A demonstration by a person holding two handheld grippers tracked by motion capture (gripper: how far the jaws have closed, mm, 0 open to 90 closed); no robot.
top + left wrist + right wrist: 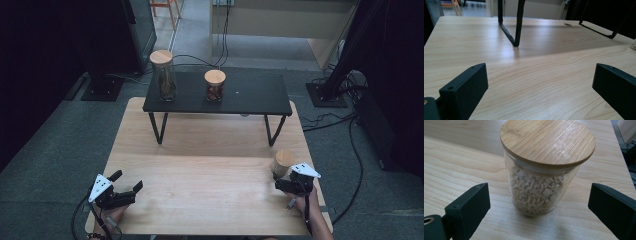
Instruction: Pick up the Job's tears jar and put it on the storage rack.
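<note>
A short glass jar (534,195) of pale crumbled nuts, closed by a round wooden lid (547,141), stands upright near the table's right edge (282,162). My right gripper (284,177) is open just in front of it. In the right gripper view its black jaws (539,187) stand wide, one on each side of the jar, touching nothing. My left gripper (127,181) is open near the front left corner. The left gripper view shows bare wood between its jaws (539,68).
A black metal shelf (250,97) on wire legs (517,25) stands across the back of the wooden table (200,175). On it are a tall jar (163,76) with dark contents and a short jar (215,86) with red contents, both wooden-lidded. Cables lie on the floor at the right.
</note>
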